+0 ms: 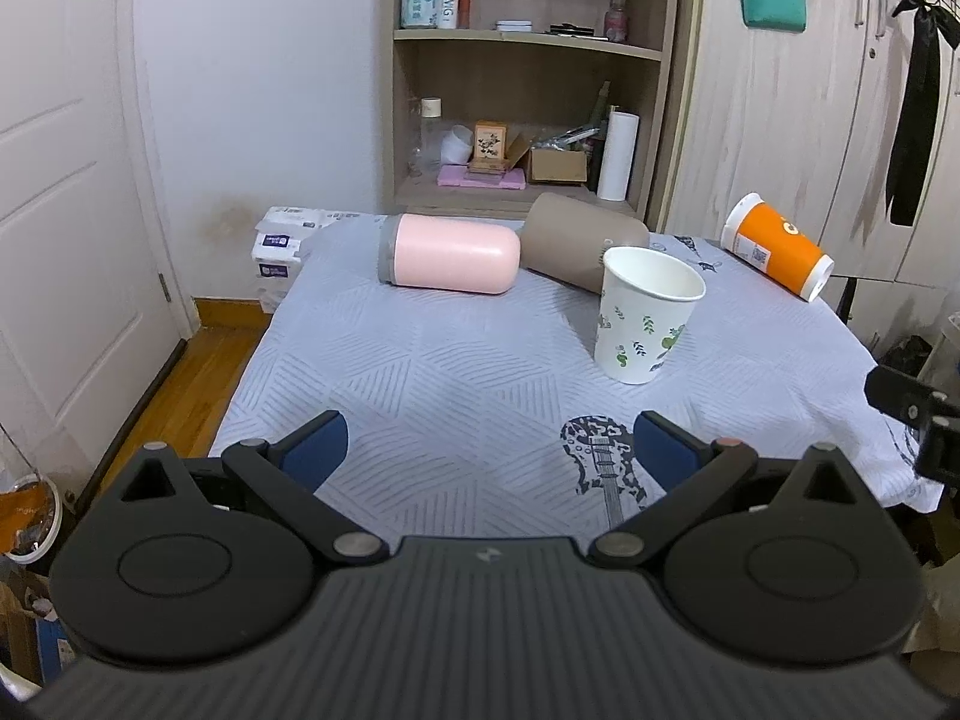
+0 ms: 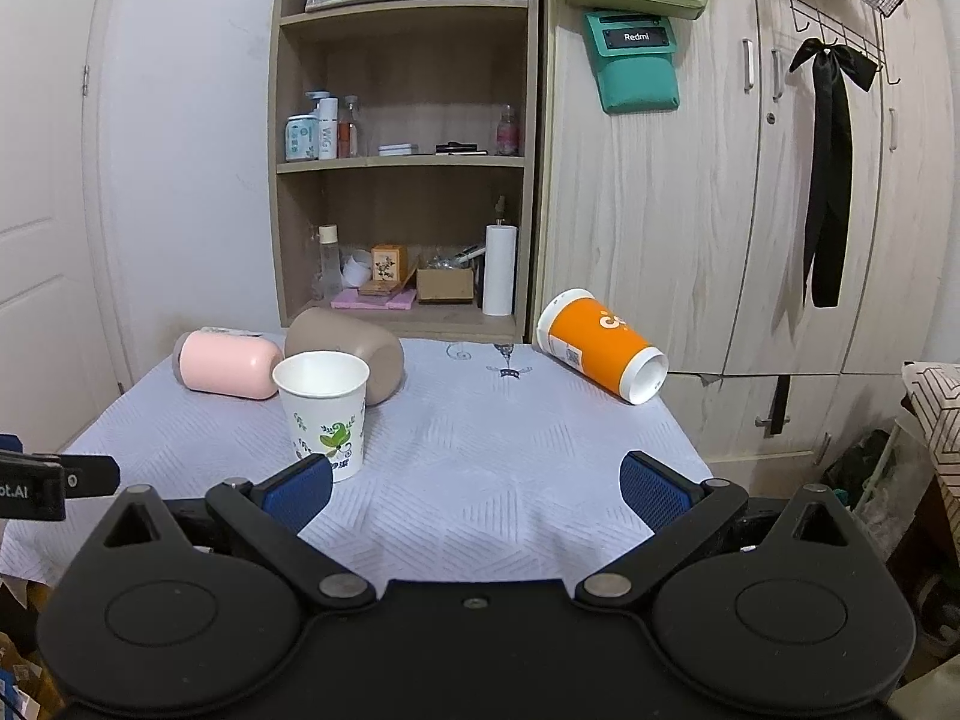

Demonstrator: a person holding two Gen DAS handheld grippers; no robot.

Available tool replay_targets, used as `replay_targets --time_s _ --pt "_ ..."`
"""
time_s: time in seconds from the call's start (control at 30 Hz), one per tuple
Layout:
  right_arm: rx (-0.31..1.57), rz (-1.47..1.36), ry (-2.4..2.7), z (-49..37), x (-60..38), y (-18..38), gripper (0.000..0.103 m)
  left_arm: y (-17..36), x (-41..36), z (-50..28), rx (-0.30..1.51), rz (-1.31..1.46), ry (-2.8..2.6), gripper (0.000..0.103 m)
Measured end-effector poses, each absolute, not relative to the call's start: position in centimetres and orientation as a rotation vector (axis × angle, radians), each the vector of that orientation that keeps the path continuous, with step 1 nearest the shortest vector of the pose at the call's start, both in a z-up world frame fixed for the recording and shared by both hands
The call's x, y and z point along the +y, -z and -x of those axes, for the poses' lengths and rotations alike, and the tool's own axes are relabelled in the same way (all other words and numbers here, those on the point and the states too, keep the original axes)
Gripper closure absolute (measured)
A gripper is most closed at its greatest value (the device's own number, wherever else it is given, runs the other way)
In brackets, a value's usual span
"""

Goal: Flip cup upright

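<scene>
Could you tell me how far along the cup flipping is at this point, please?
Done: the white leaf-print paper cup stands upright, mouth up. In hand: nothing; the left gripper and right gripper are both open and empty. Left: the pink cup, the taupe cup and the orange cup lie on their sides.

The paper cup [image 2: 323, 411] was white with green leaf prints. One tumbler [image 2: 228, 365] was pink, another [image 2: 348, 354] taupe. The far cup [image 2: 600, 345] was orange with white ends. The cloth [image 1: 480, 372] was pale lavender-grey, striped in geometric panels, with a black guitar print [image 1: 603, 468].
</scene>
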State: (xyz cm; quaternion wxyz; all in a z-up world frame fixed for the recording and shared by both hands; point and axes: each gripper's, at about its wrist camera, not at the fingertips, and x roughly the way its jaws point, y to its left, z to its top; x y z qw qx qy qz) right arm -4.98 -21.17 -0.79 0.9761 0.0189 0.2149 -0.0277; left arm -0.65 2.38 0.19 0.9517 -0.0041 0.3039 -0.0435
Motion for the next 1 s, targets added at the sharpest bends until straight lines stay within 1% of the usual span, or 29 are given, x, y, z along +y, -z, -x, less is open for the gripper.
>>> replay_targets --time_s 1.0 --pt "0.442 -0.037 0.067 5.05 -21.4 0.89 0.0 0.14 2.27 0.57 0.651 0.013 0.073 0.0"
